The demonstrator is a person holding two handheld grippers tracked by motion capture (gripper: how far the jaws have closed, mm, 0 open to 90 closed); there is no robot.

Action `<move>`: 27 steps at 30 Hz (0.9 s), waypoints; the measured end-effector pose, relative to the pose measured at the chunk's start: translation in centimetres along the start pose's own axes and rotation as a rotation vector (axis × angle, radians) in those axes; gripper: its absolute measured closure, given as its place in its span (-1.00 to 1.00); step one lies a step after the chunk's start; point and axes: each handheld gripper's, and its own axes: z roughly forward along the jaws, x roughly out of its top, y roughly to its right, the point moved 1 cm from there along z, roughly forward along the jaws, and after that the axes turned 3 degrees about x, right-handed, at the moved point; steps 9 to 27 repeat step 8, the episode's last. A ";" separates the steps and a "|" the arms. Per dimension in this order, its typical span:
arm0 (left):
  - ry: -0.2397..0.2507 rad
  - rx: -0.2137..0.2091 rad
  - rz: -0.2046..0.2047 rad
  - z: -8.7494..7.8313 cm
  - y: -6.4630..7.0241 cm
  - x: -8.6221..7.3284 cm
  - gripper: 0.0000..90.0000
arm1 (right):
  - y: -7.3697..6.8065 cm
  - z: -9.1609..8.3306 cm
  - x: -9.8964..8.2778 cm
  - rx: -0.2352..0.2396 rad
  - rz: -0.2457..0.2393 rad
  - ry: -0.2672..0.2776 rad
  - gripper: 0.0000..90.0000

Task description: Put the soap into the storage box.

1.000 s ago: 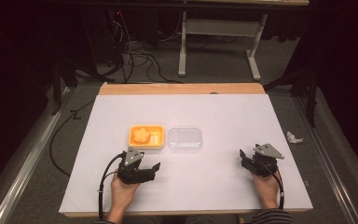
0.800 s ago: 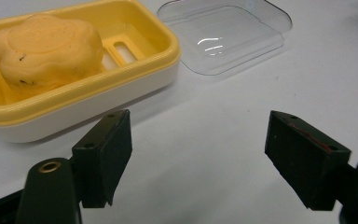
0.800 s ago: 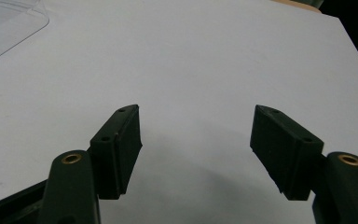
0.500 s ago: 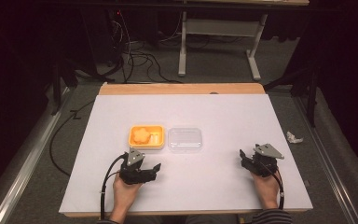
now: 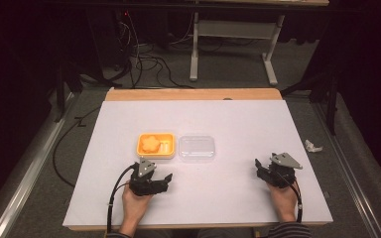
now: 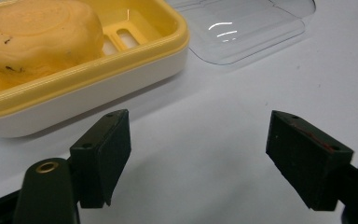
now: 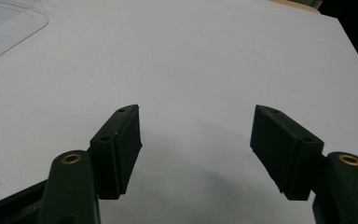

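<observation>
A: Yellow plastic, cream underneath: one soap dish [image 5: 155,145] sits on the white table [image 5: 228,119], a little toward 9 o'clock from the middle. One orange soap bar [image 5: 150,143], flower-shaped from above, lies in its 9 o'clock half.

B: Any writing on it?

A: None I can read. The left gripper view shows dark specks on the soap [image 6: 37,39] and two slots in the dish floor, no brand or label.

B: What else is on the table?

A: One clear plastic lid [image 5: 197,147], flat, just beside the dish on its 3 o'clock side. Whether they touch, I cannot tell. It bears no print either.

B: And the grippers?

A: Two, each in a hand. The left gripper [image 5: 166,179] rests near the dish at its 6 o'clock, jaws spread wide with nothing between them; its own view puts the dish [image 6: 88,79] just ahead. The right gripper [image 5: 259,166] is well apart at 4 o'clock of the table, jaws likewise wide and empty over bare table [image 7: 205,70].

B: Anything off the table?

A: One crumpled white scrap [image 5: 312,146] on the floor at 3 o'clock, and cables [image 5: 144,62] at 12 o'clock.
</observation>
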 end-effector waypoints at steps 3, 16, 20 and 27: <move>-0.002 0.005 0.011 0.0 0.1 0.0 -0.51 | 0.0 0.0 0.0 -0.001 0.000 0.000 -0.25; 0.005 0.007 0.010 0.0 0.1 -0.1 -0.53 | 0.0 0.0 0.0 0.000 -0.001 -0.002 -0.25; 0.005 0.007 0.010 0.0 0.1 -0.1 -0.53 | 0.0 0.0 0.0 0.000 -0.001 -0.002 -0.25; 0.005 0.007 0.010 0.0 0.1 -0.1 -0.53 | 0.0 0.0 0.0 0.000 -0.001 -0.002 -0.25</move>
